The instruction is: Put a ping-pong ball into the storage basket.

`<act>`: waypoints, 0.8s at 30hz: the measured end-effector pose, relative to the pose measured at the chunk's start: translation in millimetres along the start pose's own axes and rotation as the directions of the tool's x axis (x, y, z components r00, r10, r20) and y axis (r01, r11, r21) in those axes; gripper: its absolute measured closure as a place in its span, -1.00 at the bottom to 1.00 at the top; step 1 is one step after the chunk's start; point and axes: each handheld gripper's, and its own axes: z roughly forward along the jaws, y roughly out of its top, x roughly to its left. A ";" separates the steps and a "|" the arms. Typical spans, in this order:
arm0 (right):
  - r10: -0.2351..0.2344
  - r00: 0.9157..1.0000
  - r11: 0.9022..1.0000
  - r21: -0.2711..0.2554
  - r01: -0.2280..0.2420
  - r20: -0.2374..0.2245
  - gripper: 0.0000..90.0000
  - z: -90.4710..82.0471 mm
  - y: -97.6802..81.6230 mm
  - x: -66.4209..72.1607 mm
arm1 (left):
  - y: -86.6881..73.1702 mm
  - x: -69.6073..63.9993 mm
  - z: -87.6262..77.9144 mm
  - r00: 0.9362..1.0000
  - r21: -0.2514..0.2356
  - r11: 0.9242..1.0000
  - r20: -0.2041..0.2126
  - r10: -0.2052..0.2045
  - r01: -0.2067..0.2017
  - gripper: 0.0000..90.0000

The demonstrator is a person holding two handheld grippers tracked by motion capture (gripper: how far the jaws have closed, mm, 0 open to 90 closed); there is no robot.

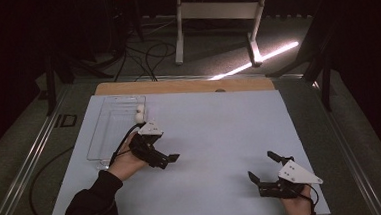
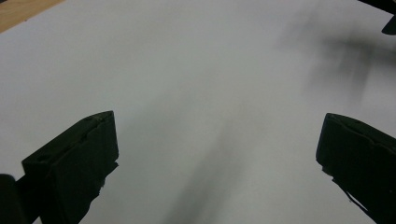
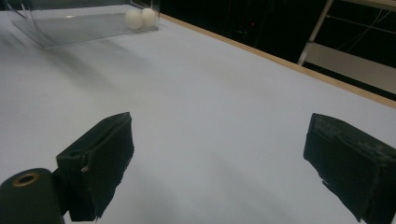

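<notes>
high view: left tongs hover just beside the clear tray, two white balls at its far corner. left gripper view: jaws wide over bare worktop. right gripper view: right tongs wide, empty, facing the balls, likely ready.

From high above our side we look forward and down over the whole pale blue-topped bench, while our gripper views skim low across it, the right one sharing the clear plastic tray with the high view.
</notes>
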 end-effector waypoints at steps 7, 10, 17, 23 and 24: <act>-0.005 1.000 1.000 0.002 0.005 -0.002 -0.81 -0.2 0.3 0.1 | -2.9 -12.5 2.5 0.999 -0.002 1.000 0.026 0.023 -0.023 -1.00; -0.003 1.000 1.000 0.003 0.003 -0.003 -0.81 -0.2 0.3 0.3 | -5.4 -16.7 3.4 0.999 -0.006 1.000 0.036 0.026 -0.026 -1.00; -0.005 1.000 1.000 0.002 0.005 -0.003 -0.81 -0.2 0.3 0.2 | -15.0 -24.6 7.6 0.997 -0.002 1.000 0.072 0.020 -0.020 -1.00; -0.006 1.000 1.000 -0.002 0.006 -0.004 -0.81 -0.1 0.6 0.8 | -24.3 -30.9 9.3 0.995 0.003 1.000 0.098 0.019 -0.019 -1.00; -0.006 1.000 1.000 0.001 0.006 -0.005 -0.81 -0.2 0.6 0.6 | -25.9 -32.1 9.5 0.995 0.003 1.000 0.100 0.019 -0.020 -1.00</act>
